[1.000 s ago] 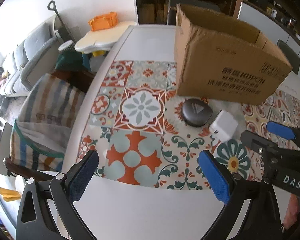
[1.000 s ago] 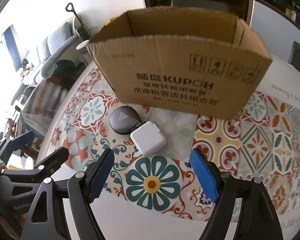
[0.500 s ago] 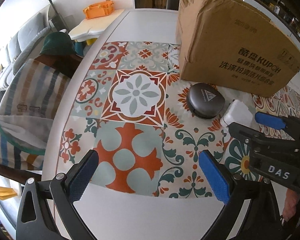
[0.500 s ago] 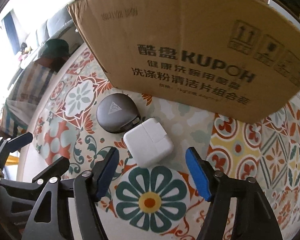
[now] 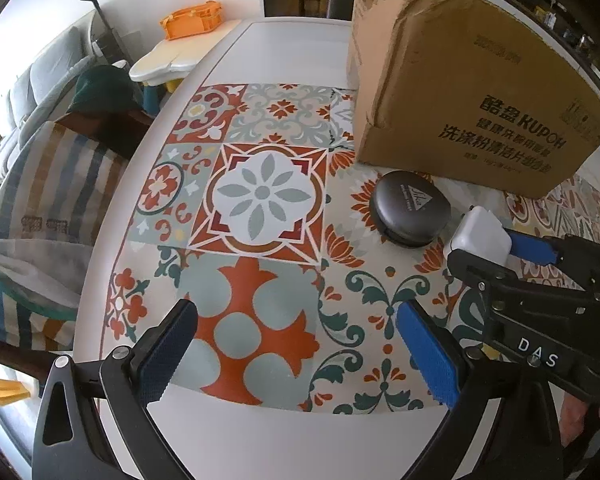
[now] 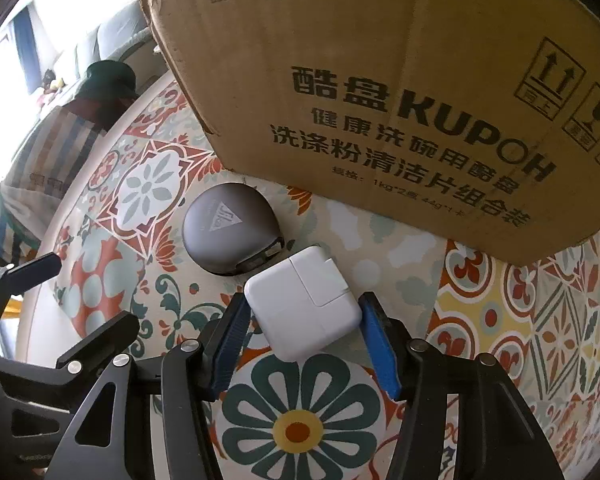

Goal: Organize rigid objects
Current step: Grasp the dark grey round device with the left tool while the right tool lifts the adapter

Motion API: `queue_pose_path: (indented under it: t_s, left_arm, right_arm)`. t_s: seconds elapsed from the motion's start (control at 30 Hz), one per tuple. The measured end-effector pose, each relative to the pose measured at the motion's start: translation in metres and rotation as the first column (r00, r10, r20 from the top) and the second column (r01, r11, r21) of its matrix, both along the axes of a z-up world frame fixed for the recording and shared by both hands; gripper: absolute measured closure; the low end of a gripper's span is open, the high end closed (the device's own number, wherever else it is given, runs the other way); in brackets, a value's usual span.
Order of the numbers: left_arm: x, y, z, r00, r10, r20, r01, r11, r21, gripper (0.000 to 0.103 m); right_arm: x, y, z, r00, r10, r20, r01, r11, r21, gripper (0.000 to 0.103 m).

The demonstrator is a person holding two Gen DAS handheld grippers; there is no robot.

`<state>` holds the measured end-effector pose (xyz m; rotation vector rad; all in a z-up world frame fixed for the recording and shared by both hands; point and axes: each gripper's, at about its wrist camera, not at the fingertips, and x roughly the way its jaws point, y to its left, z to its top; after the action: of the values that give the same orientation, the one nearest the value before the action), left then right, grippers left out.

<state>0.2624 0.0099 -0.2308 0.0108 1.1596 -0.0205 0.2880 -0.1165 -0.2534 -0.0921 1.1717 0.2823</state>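
Note:
A white square power adapter (image 6: 304, 304) lies on the patterned tablecloth, touching a dark round case (image 6: 226, 230). Both sit in front of a tall cardboard box (image 6: 380, 80). My right gripper (image 6: 306, 340) has its blue pads on either side of the adapter, closed in against its sides. In the left wrist view the adapter (image 5: 482, 236) sits between the right gripper's fingers, next to the round case (image 5: 410, 214) and the box (image 5: 472, 92). My left gripper (image 5: 296, 352) is open and empty above the tablecloth, left of the right gripper.
The white table's edge (image 5: 112, 240) curves along the left. Beyond it are a striped bag (image 5: 40, 208), a dark green hat (image 5: 102, 88), a small cream table (image 5: 176, 62) with an orange crate (image 5: 192, 20), and a grey sofa (image 5: 32, 92).
My right gripper has moved forward and down over the adapter and its jaws have narrowed from wide open to touching the adapter's sides. My left gripper has shifted slightly forward, still open.

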Motion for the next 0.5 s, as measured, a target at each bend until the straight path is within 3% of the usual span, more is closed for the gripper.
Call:
queue_pose_path:
  t_s: [0.5]
  left_arm:
    - [0.014,-0.029,0.01,0.996,-0.075,0.055,0.077,0.997,-0.029,0.001]
  right_arm:
    - [-0.025,-0.056,0.032,0.993,-0.108,0.044,0.105,0.992,0.062,0.048]
